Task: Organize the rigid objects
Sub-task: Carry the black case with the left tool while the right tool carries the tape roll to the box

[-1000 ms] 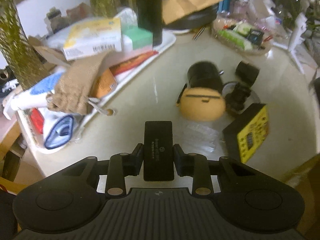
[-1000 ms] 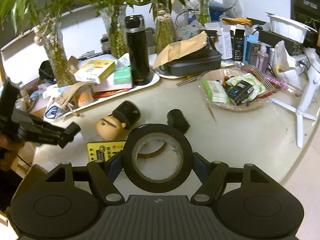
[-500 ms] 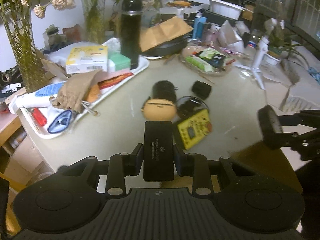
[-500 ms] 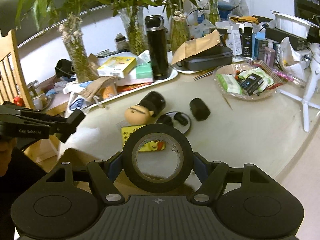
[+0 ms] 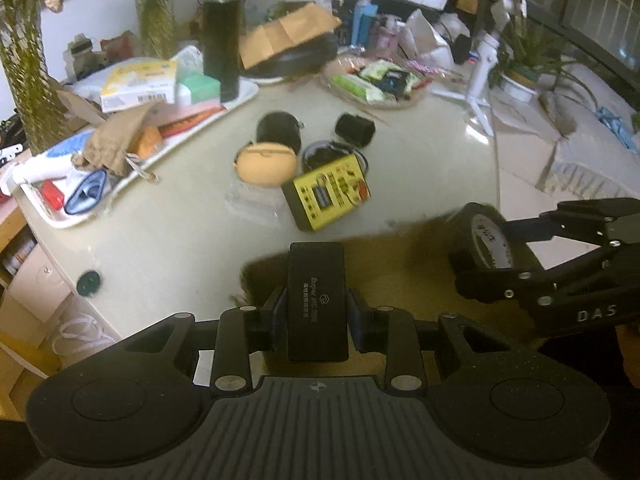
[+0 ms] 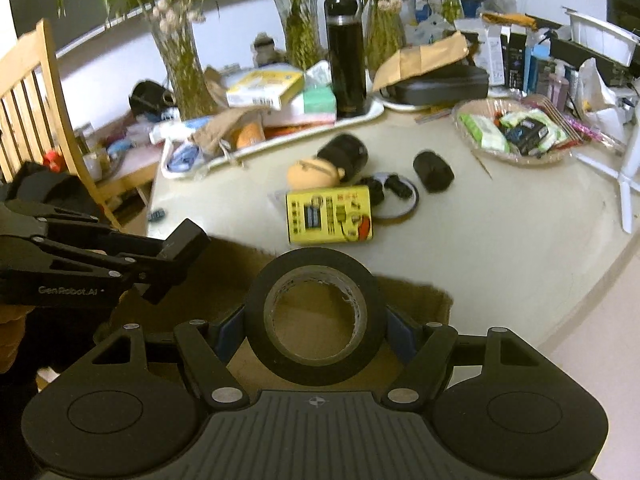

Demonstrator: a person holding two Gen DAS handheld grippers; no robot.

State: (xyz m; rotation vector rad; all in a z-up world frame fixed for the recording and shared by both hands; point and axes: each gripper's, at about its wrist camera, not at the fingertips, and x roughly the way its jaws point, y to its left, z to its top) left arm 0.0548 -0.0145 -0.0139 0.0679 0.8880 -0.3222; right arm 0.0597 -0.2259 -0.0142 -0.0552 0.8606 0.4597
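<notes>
- Holding one roll of black tape [image 6: 315, 317] on edge, the right gripper [image 6: 316, 330] has its fingers narrowed on the roll's two sides, hole facing the camera, likely so the grip sits on the flat rims.
- The left gripper [image 5: 317, 314] clamps one slim black box [image 5: 317, 300] by its long sides, fingers narrow, the box standing along them.
- Both loads hang over one open cardboard box [image 6: 224, 280] at the near table edge, apparently the place for sorted things.
- On the table [image 5: 168, 220], at 12 o'clock from the left gripper, five loose items are left: one yellow box [image 5: 326, 192], one round tan figure [image 5: 266, 162] with a black cylinder [image 5: 279, 130] touching it, one black block [image 5: 355, 130] at 1 o'clock, and one flat ring [image 6: 394, 198] holding small black pieces.
- One white tray [image 5: 248, 94] at 11 o'clock carries one black flask [image 5: 221, 32].
</notes>
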